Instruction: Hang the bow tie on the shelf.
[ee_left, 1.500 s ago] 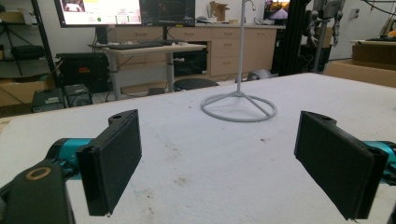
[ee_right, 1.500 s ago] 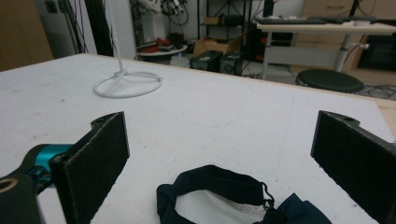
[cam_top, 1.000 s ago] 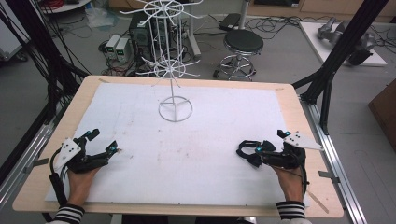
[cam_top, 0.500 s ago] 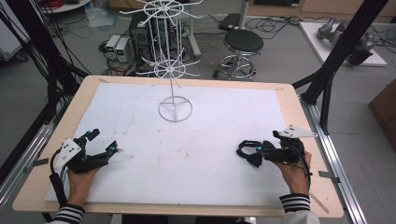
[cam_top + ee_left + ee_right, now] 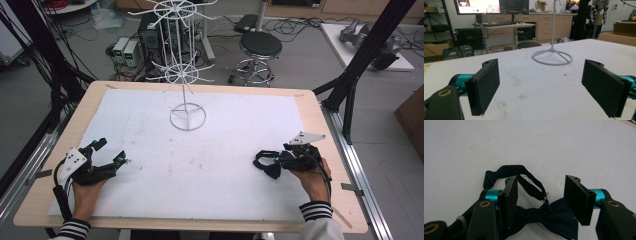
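Right gripper [image 5: 267, 163] has shifted toward 9 o'clock across the bench [image 5: 310, 107]; its jaws have just been closing, not yet pressing the bow tie [image 5: 549, 216] between them. Right gripper view resolves knot and strap loop; the high view gives a dark lump. Left gripper [image 5: 544, 87]: jaws released, empty. Wire stand [image 5: 187, 117] sits at 12 o'clock.

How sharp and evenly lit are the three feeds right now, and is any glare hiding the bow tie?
High view: soft, even light, no glare on the table; the bow tie is small and dark. Right gripper view: bow tie fairly sharp between the right tongs, white surface bright but not washed out. Left gripper view: left tongs slightly soft, wire stand clear.
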